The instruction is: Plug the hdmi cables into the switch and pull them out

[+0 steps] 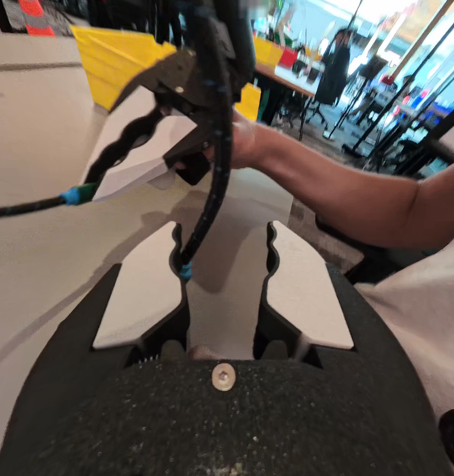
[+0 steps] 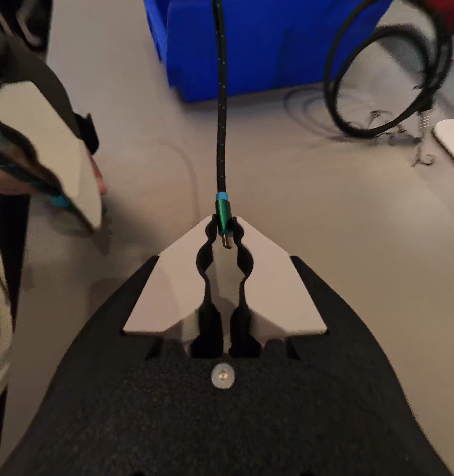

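HDMI cable: black braided jacket with teal flecks, light-blue strain-relief collar, green metallic connector shell, bare metal plug tip. Unplugged: connector is pinched at the very tips of the right jaws, tip pointing back toward the camera, cable running straight away over the tabletop. Left wrist view shows the same connector with cable trailing off frame left. A second braided cable arcs down; its blue-collared end sits against the left finger of the open left jaws, ungripped. Frames blurred.
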Demonstrator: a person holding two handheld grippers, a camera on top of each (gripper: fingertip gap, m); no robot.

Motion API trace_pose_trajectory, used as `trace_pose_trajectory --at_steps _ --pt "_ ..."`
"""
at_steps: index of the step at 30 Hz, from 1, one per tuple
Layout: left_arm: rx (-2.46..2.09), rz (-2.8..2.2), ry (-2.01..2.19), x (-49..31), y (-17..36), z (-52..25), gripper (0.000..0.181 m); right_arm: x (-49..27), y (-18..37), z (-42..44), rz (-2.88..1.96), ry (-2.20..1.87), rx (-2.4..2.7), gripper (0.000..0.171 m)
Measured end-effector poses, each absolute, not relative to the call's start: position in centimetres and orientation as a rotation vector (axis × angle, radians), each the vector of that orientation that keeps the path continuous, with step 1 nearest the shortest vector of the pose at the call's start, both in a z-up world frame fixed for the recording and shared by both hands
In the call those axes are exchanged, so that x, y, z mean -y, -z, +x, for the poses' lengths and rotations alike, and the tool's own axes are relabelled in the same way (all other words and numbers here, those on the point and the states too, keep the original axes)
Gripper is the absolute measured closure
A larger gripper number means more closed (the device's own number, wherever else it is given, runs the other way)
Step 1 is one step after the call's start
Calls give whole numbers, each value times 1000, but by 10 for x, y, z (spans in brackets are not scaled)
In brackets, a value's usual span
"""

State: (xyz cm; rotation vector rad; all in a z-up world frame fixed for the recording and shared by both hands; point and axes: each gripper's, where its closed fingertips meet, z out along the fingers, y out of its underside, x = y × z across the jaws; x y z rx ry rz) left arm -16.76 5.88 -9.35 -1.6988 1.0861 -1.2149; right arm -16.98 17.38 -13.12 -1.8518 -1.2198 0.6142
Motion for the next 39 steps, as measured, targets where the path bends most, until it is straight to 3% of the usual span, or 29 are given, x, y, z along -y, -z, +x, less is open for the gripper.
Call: trace_pose_trajectory --at_steps 6,10,18,21,29,39 --pt "-829 -1478 1395 -72 37 -191 112 -169 67 -112 -1792 -555 1043 160" --pt "-797 -1510 1359 -87 43 -203 119 -153 28 -36 -1837 -368 903 160" --pt "-767 -1593 1398 -94 56 -202 128 -111 11 207 -2231 469 588 160" --pt "-808 -1608 1353 -92 62 -197 129 -104 18 253 -2313 752 577 160" --pt "-899 -1624 1217 -88 72 -193 129 -116 69 254 -2280 1131 719 160" --pt "-901 -1641 1221 -88 76 -193 129 -73 60 261 -2094 1119 666 161"
